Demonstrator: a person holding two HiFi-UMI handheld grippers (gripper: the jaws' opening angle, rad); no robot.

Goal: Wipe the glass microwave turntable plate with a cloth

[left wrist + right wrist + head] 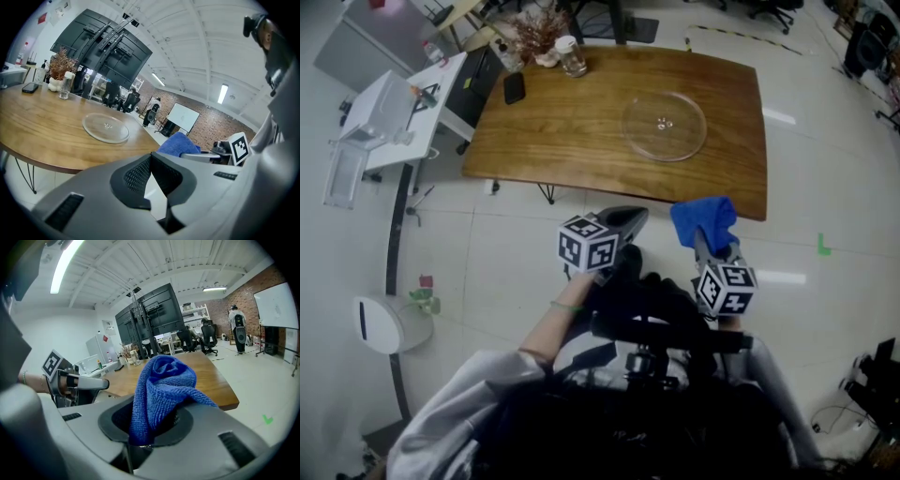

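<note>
Standing just short of the wooden worktop's (553, 131) near edge, a person holds a two-jaw gripper in each hand above the pale tiled floor. The right gripper (707, 242) is clamped on a bunched blue cloth (703, 220), which wells up from between its jaws and folds over them. The left gripper (630, 219) is empty, its jaws pressed fully together, and it hangs just beside the right one, on the left. The glass turntable plate (664, 125) lies flat on the worktop toward its right end, clear of every edge and well apart from both grippers. At the worktop's far left corner are a dark phone (514, 88), a lidded glass jar (572, 56) and a pot of dried twigs (539, 33). A white desk (394, 103) stands beyond the worktop's left edge.
</note>
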